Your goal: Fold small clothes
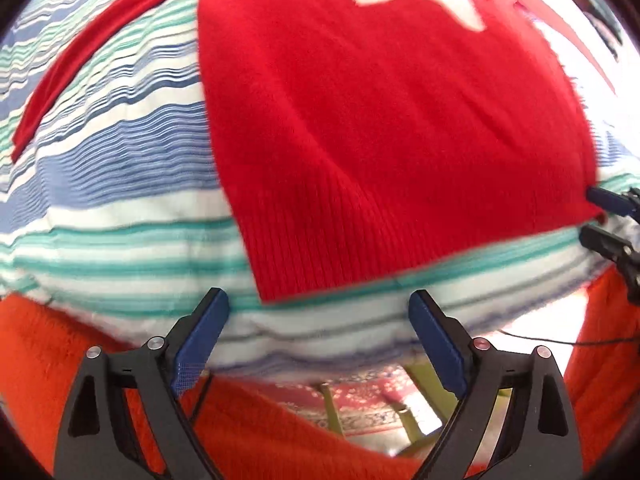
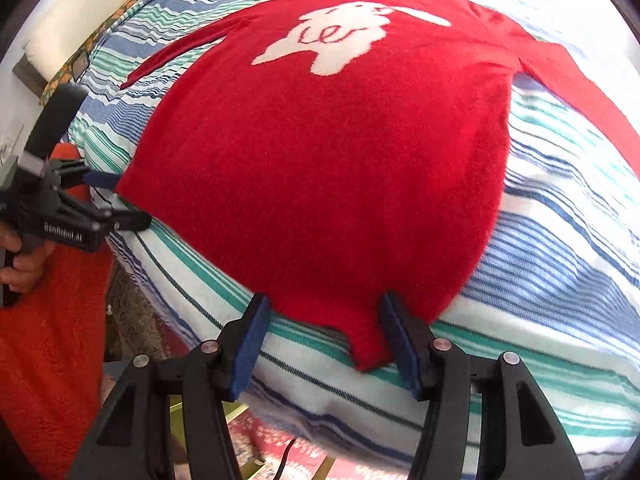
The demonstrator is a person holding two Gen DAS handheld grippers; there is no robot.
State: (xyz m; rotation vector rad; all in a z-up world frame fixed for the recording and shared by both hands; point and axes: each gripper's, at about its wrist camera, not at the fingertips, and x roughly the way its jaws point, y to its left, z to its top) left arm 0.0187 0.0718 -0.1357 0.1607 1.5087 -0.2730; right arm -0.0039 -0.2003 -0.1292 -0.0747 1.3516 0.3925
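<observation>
A small red knitted sweater (image 2: pixel 328 152) with a white bear figure (image 2: pixel 340 36) lies flat, front up, on a striped bedcover (image 2: pixel 560 280); both sleeves are spread out. It also shows in the left wrist view (image 1: pixel 380 140). My left gripper (image 1: pixel 318 304) is open, its pads just before the sweater's near left hem corner. My right gripper (image 2: pixel 324 312) is open, its pads either side of the near right hem corner. Each gripper shows in the other's view: the right one (image 1: pixel 600 212), the left one (image 2: pixel 116 200), both at hem corners.
The bed's near edge drops to a patterned red rug (image 1: pixel 360 404) with a yellow-green frame below. The person's orange fleece clothing (image 2: pixel 48 340) fills the lower left. A white wall and wooden trim (image 2: pixel 36 60) stand beyond the bed's far left.
</observation>
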